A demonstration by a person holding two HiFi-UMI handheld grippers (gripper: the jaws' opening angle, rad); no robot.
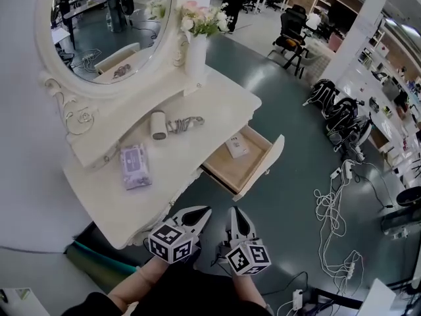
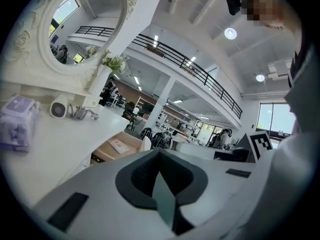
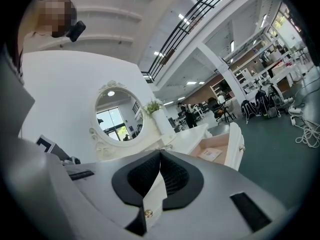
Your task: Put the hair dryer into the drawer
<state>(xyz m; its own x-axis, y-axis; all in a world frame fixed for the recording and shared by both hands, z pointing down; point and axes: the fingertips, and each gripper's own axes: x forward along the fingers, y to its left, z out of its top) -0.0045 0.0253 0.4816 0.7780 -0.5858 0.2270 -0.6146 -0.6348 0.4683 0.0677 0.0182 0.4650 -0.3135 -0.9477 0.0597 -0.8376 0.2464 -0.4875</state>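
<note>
A white hair dryer [image 1: 158,125] lies on the white vanity table [image 1: 217,104], its coiled cord [image 1: 186,122] trailing to the right; it also shows in the left gripper view [image 2: 58,109]. The wooden drawer [image 1: 253,171] stands pulled open at the table's right front, with a small card [image 1: 237,148] inside; it shows in both gripper views [image 2: 106,151] [image 3: 235,145]. My left gripper [image 1: 200,212] [image 2: 160,152] and right gripper [image 1: 235,212] [image 3: 160,154] hang side by side near the table's front corner, well short of the dryer. Both are shut and hold nothing.
An oval mirror [image 1: 108,25] and a vase of flowers [image 1: 197,45] stand at the table's back. A purple packet [image 1: 135,166] lies at front left. White cables [image 1: 332,222] lie on the floor to the right, with an office chair [image 1: 293,35] and bags [image 1: 339,114] beyond.
</note>
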